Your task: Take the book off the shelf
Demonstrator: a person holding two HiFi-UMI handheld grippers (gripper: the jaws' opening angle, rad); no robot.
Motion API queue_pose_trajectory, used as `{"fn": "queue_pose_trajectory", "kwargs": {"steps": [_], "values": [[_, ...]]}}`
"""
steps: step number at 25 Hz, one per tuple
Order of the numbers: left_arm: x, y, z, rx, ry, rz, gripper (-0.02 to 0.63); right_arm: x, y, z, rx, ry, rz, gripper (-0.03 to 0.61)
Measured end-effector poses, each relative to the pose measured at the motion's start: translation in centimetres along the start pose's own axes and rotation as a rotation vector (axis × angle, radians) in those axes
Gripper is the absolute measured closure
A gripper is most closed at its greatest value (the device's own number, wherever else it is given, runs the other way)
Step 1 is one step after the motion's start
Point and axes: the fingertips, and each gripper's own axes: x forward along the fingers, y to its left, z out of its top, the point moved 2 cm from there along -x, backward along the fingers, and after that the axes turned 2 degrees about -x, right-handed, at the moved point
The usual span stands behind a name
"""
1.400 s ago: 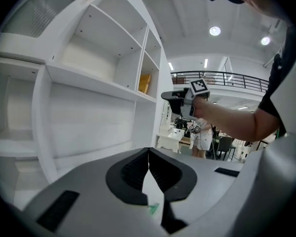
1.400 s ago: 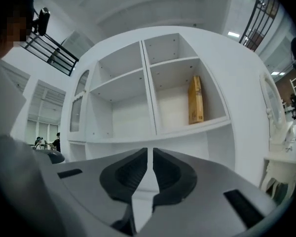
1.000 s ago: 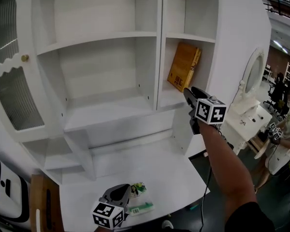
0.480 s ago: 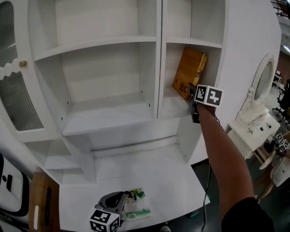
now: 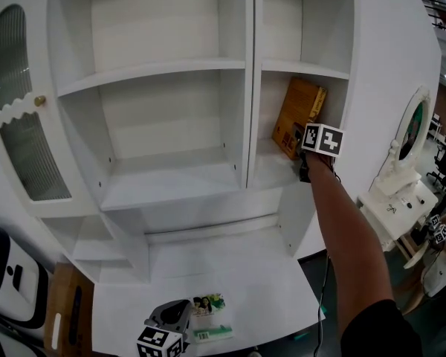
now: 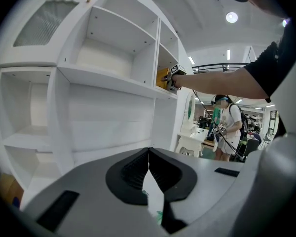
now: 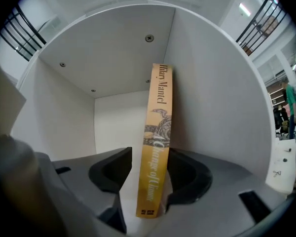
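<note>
Book [image 5: 301,117]: stands on its lower edge on the right-hand shelf [image 5: 271,171] of the white cabinet [image 5: 171,65], spine outward, leaning towards the compartment's right wall. Right tongs [image 7: 150,154]: level at the shelf front, jaws wide and just opened further, the spine between them; a gap shows at the left jaw, so no grip. Left tongs [image 6: 148,154]: low over the bench [image 5: 238,274], jaw tips together, beside a small green-and-white packet [image 5: 208,314].

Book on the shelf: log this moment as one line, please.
right gripper: jaws just opening, open around book spine, no grip | book: leaning, on shelf | left gripper: shut
</note>
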Motion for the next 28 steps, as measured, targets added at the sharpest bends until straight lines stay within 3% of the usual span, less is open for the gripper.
{"fn": "queue_pose_trajectory", "kwargs": {"steps": [6, 7, 9, 18, 28], "values": [[-0.6, 0.2, -0.6, -0.020, 0.006, 0.022, 0.603, 0.8, -0.2, 0.0, 0.045, -0.007, 0.001, 0.359], [-0.7, 0.3, -0.7, -0.023, 0.007, 0.024, 0.603, 0.8, -0.4, 0.0, 0.062, -0.008, 0.002, 0.403], [-0.8, 0.5, -0.8, -0.031, 0.005, 0.028, 0.603, 0.8, -0.5, 0.1, 0.082, -0.012, 0.007, 0.419], [-1.7, 0.6, -0.8, -0.040, -0.009, 0.026, 0.603, -0.8, 0.0, 0.3, 0.093, -0.036, 0.026, 0.426], [-2.4, 0.7, -1.2, -0.031, -0.016, -0.008, 0.603, -6.9, 2.6, 1.1, 0.140, -0.103, 0.128, 0.426]]}}
